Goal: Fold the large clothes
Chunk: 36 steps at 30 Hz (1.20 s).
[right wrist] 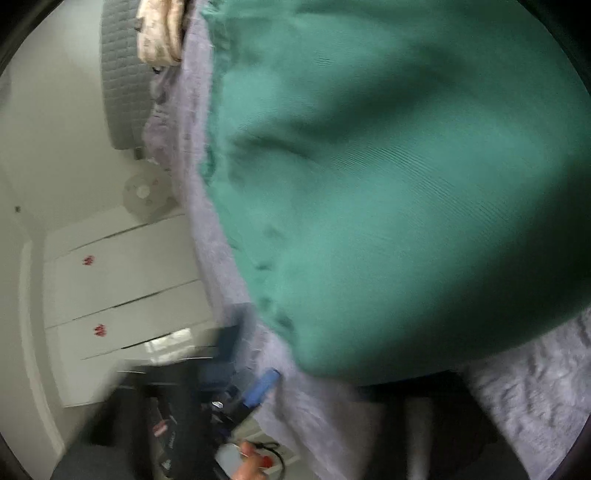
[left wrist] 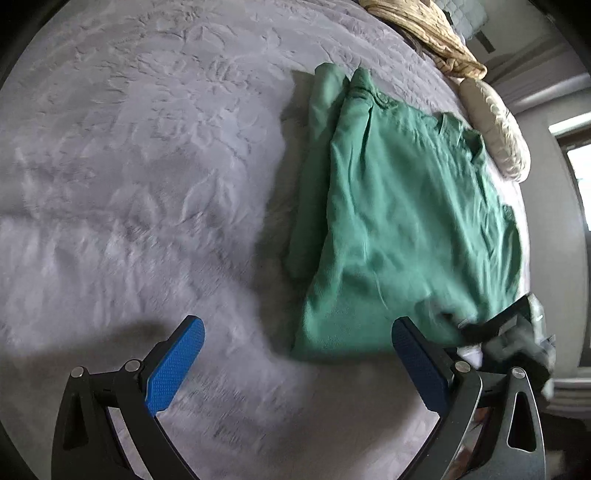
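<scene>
A green garment [left wrist: 399,221] lies partly folded on the grey bedspread [left wrist: 147,166], at the right of the left wrist view. My left gripper [left wrist: 297,363] is open and empty, hovering above the bedspread just short of the garment's near hem. My right gripper shows in that view [left wrist: 491,325] as a blurred dark shape at the garment's near right corner. In the right wrist view the green garment [right wrist: 388,184] fills the frame very close up. One blue finger pad [right wrist: 264,384] shows at the bed's edge; the other is hidden under cloth.
A yellow-brown crumpled cloth [left wrist: 424,33] and a cream pillow [left wrist: 498,129] lie along the far right edge of the bed. White cupboard doors [right wrist: 122,288] and a fan [right wrist: 142,192] stand beyond the bed edge. Dark gear lies on the floor [right wrist: 177,398].
</scene>
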Available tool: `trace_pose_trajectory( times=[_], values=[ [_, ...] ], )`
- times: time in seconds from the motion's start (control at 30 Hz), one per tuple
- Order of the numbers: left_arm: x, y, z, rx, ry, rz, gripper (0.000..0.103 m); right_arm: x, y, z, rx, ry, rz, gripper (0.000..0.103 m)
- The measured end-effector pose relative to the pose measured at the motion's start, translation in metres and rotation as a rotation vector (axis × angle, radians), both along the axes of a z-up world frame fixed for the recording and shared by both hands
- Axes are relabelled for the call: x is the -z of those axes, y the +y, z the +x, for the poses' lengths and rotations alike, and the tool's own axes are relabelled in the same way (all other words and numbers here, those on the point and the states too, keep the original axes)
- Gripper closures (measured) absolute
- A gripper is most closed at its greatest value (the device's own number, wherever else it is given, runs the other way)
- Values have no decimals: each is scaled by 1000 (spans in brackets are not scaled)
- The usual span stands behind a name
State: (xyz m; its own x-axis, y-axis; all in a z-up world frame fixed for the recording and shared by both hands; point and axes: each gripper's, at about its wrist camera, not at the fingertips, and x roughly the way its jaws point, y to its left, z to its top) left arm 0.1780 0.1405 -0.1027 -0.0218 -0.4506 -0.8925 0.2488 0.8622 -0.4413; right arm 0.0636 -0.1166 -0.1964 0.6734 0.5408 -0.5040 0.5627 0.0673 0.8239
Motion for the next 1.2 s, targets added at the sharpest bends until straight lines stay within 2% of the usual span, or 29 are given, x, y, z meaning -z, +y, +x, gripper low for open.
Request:
trace_pose_trajectory(
  times=[0.1,0.23,0.3,0.47,0.5,0.53,0.57,0.6,0.63,0.67,0.8,0.9,1.0,1.1,1.2],
  values=[
    [9,-9,9,-3,47,-50,1,0,-1,0,2,-29,16,95],
    [19,-23,26,-2,105,-129,1,-28,-8,7,-34,-120,-3,95],
    [24,-36,34,3,134,-180,1,-36,-10,10,-50,-135,-10,95],
    [33,-67,46,29,170,-198,1,-37,-13,13,-76,-135,-1,95],
    [33,-74,45,41,166,-184,5,-34,-12,12,-77,-131,6,95],
    [31,-80,44,60,146,-158,32,-32,-11,12,-80,-127,10,95],
    [30,-85,43,82,129,-135,47,-30,-10,11,-90,-116,11,95],
    [27,-89,41,97,108,-110,67,-28,-9,11,-103,-99,7,95],
    [23,-91,40,103,83,-93,79,-27,-8,10,-131,-67,-8,94],
    [19,-93,39,110,62,-86,83,-26,-7,7,-164,-39,-21,92],
    [-4,-96,34,133,-23,-62,86,-37,-12,-8,-313,-14,-62,92],
    [-23,-100,28,138,-87,-55,87,-68,-38,-25,-352,-11,-270,91],
    [-42,-110,24,131,-133,-58,88,-82,-80,-37,-266,25,-430,92],
    [-63,-125,18,136,-173,-69,89,-71,-105,-36,-220,63,-483,97],
    [-92,-148,6,176,-230,-83,89,-39,-104,-28,-258,114,-451,103]
  ],
)
